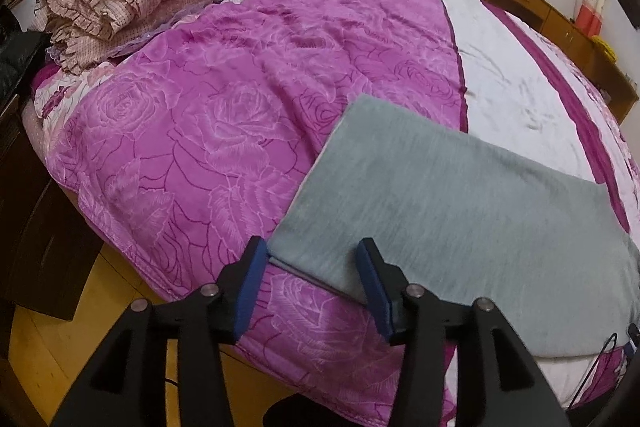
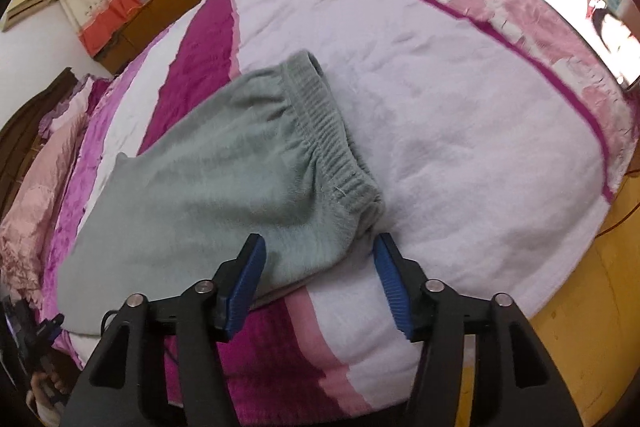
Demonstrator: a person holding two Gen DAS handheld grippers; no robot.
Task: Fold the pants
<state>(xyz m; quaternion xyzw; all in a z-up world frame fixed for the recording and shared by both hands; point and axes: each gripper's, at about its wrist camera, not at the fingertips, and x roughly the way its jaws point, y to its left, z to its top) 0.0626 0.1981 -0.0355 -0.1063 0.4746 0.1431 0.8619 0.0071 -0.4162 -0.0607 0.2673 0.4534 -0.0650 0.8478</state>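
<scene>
Grey sweatpants (image 2: 208,187) lie folded lengthwise on the bed's near edge; left hand-held gripper (image 1: 312,281) and right hand-held gripper (image 2: 318,277) hover half-open, holding nothing. Next, prob.: pinch the near edge w/ both, fold across.

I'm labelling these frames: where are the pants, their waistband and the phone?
pants (image 1: 460,211), left wrist view, flat grey cloth.
waistband (image 2: 324,115), right wrist view, ribbed elastic.
phone (image 2: 592,23), right wrist view, lit screen.

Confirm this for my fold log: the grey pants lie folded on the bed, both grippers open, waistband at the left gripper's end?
Not quite: the waistband of the grey pants lies at the right gripper, per the right wrist view. The left gripper is open too.
</scene>
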